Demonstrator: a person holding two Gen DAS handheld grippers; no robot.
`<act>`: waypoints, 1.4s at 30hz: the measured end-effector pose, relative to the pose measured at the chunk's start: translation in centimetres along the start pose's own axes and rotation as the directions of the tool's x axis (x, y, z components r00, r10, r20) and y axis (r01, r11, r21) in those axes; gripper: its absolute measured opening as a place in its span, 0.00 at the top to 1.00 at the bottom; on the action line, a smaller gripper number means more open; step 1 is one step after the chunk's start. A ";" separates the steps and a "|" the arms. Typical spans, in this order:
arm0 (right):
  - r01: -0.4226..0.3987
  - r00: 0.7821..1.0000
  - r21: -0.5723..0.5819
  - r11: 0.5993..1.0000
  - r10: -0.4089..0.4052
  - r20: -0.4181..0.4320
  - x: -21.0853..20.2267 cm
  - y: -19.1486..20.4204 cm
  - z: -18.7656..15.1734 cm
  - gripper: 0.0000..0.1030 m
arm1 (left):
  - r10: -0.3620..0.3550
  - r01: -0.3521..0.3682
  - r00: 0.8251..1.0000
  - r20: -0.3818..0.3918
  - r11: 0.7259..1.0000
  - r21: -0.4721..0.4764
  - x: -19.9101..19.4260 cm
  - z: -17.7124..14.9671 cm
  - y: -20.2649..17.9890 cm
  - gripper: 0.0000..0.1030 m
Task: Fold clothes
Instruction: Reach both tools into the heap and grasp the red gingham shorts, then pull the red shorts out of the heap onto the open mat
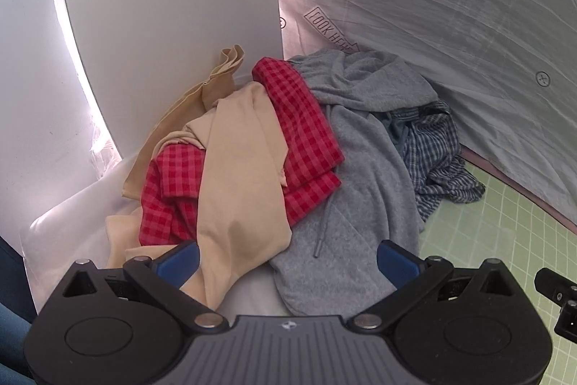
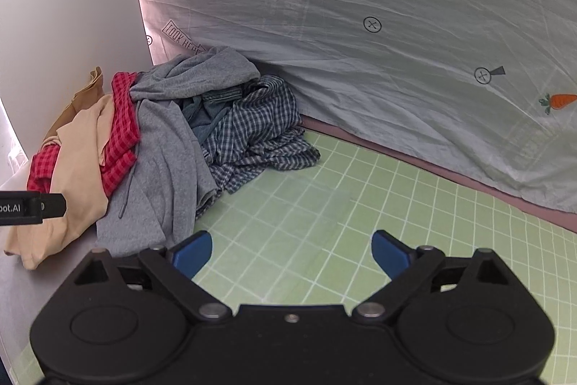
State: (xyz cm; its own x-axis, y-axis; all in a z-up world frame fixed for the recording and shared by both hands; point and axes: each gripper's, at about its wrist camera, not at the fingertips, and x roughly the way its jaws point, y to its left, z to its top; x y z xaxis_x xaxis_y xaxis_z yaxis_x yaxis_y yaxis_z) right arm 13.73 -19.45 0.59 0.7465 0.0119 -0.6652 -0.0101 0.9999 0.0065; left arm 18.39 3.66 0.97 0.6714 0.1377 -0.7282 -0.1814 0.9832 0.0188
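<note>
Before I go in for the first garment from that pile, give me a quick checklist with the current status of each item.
1. Left gripper open: ok, jaws spread wide, nothing between them.
2. Right gripper open: ok, jaws apart and holding nothing.
3. Reachable garment: ok, the beige garment and the grey hoodie lie right ahead of the left gripper.
4. Garment free to lift: not ok, the beige garment is tangled with the red checked garment.
5. Folding space: ok, the green grid mat ahead of the right gripper is bare.
6. Number of garments in the pile: cannot tell, the blue plaid shirt covers others.
</note>
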 end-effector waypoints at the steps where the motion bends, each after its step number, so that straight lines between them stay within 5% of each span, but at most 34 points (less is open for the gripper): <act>1: -0.005 1.000 -0.004 1.000 0.005 0.002 1.1 0.5 0.8 0.13 | 0.013 -0.013 1.000 -0.010 1.000 -0.012 1.1 0.6 0.2 0.00; 7: -0.039 0.999 -0.026 0.999 0.039 -0.008 7.9 4.2 5.0 0.22 | 0.099 -0.102 0.994 -0.049 0.993 -0.060 7.1 3.2 1.7 0.03; 16: -0.228 0.974 -0.030 0.973 0.228 -0.018 14.8 12.1 9.3 0.57 | 0.096 -0.106 0.990 -0.102 0.989 -0.100 12.4 4.4 3.4 0.26; 25: -0.364 0.931 0.021 0.931 0.364 -0.033 16.7 15.8 9.7 0.65 | 0.062 -0.076 0.990 -0.124 0.991 -0.114 13.6 4.2 3.3 0.43; 32: -0.417 0.904 0.030 0.908 0.418 -0.094 18.3 16.9 9.2 0.67 | 0.024 -0.040 0.992 -0.123 0.991 -0.129 13.8 3.9 3.7 0.71; 35: -0.442 0.891 0.023 0.897 0.441 -0.106 18.5 16.9 9.1 0.95 | 0.013 -0.029 0.993 -0.115 0.991 -0.132 13.5 3.9 3.7 0.77; 36: -0.448 0.888 0.025 0.894 0.448 -0.103 18.4 16.8 9.0 0.96 | 0.010 -0.024 0.994 -0.109 0.991 -0.133 13.3 3.9 3.8 0.79; 42: -0.391 0.920 -0.015 0.920 0.391 -0.025 15.5 15.9 8.5 0.98 | -0.001 -0.010 0.997 -0.080 0.989 -0.146 11.5 3.8 4.2 0.88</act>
State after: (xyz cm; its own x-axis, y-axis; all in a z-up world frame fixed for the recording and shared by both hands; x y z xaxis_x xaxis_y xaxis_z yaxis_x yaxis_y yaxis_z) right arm 30.82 -3.37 -3.29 0.6662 0.4015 -0.6285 -0.3109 0.9155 0.2553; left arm 28.04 9.83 -4.74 0.6122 0.1264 -0.7805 -0.2911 0.9538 -0.0739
